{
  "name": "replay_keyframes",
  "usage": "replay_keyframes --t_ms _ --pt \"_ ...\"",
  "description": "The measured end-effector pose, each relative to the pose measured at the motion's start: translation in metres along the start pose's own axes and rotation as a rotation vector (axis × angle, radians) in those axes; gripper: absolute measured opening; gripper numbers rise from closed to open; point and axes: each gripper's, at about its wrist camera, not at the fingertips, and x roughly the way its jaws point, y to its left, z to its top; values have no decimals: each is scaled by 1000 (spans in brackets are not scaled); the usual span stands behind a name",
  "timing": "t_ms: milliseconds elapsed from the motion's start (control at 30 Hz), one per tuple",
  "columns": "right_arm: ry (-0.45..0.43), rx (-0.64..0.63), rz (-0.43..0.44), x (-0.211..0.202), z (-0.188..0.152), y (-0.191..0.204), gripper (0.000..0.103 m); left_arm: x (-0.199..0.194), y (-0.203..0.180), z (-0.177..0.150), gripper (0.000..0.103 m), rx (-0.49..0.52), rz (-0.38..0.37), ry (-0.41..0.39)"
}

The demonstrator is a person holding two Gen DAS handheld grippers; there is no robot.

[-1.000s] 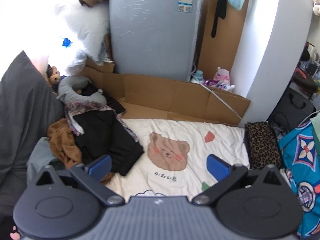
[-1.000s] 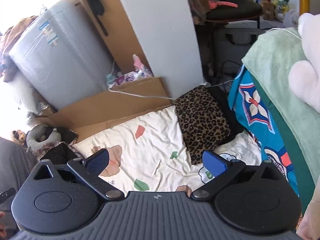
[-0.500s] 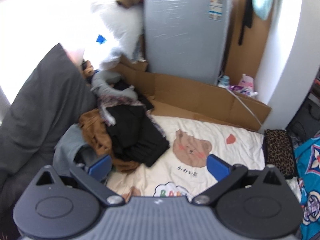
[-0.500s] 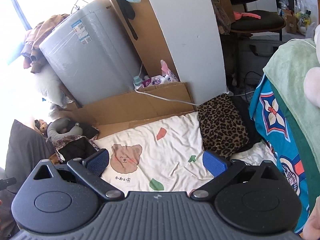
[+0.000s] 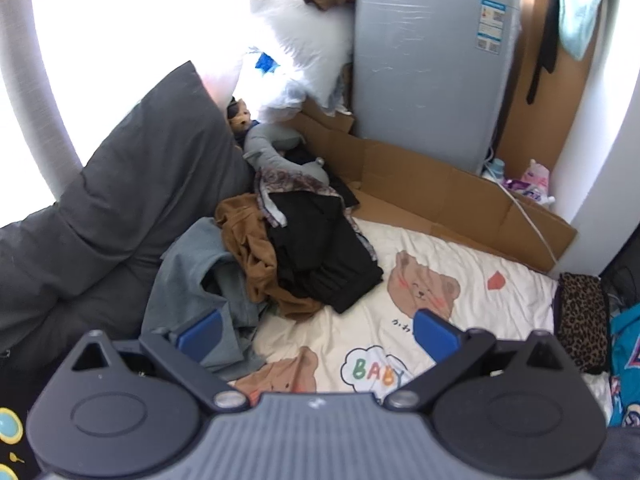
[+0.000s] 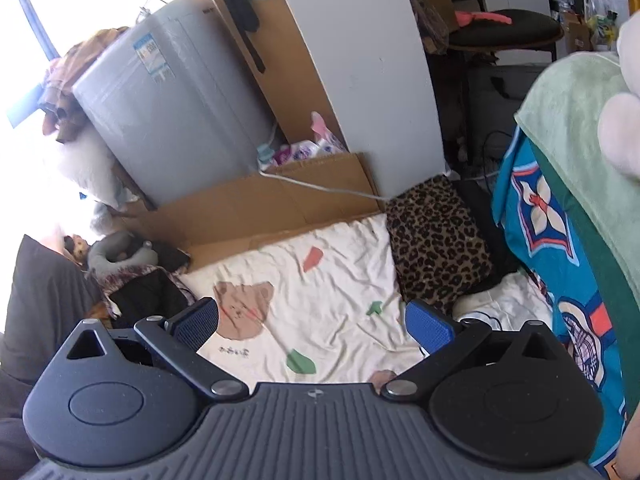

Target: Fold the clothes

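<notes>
Fingers of the left gripper, tipped with blue ribbed pads, are spread wide and nothing is held between them; the right gripper is likewise wide open and empty. Beyond the left fingers, toward their left pad, a loose heap of crumpled clothes is seen on a cream bedsheet printed with cartoon bears: a soft grey-blue garment nearest that pad, a rumpled brown one behind it, and a limp black one draped on top. Ahead of the right fingers, past the right pad, a flat leopard-print folded cloth is laid at the sheet's edge.

As a judgement, the layers overlap, so more than one garment could be pinched at once, and a neighbour could be dragged along. Thin, slack fabric could slip from the narrow pads. The wrinkled sheet itself could be caught beneath a garment and lifted with it.
</notes>
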Motion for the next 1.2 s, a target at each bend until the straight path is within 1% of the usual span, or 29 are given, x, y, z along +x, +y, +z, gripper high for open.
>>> replay_keyframes --t_ms 33,100,200,267,333,433,500,533,633,733,1000,1133,1200 --pt "8 7 -12 4 -4 -1 103 4 1 -2 103 -8 0 5" --pt "26 20 -9 12 -12 -3 103 12 2 -6 103 -25 -1 12" --pt "59 4 -13 20 -25 0 103 23 0 -13 103 -37 -23 5" --pt "64 -16 -13 22 -31 5 102 29 -2 -18 103 -32 -41 10" --pt "46 -31 -18 20 -33 11 103 36 -6 -22 103 -25 -57 15" --pt "43 -54 -39 22 -36 19 103 45 -10 -26 103 -22 -86 25" --pt "56 -62 -31 26 -37 22 103 50 -13 -29 103 -16 -102 30" --pt "58 -77 -35 28 -38 24 102 52 -14 -30 103 -11 -106 32" --pt "48 -181 -85 32 -42 35 103 63 -22 -34 103 7 -103 43" --pt "67 -208 -107 35 -47 40 103 74 -30 -38 103 13 -122 56" --pt "102 -202 -85 43 -55 35 103 96 -55 -57 103 54 -144 85" --pt "121 -217 -62 51 -62 40 103 102 -62 -67 103 61 -142 87" --pt "131 -225 -51 54 -65 42 103 107 -67 -71 103 84 -143 93"
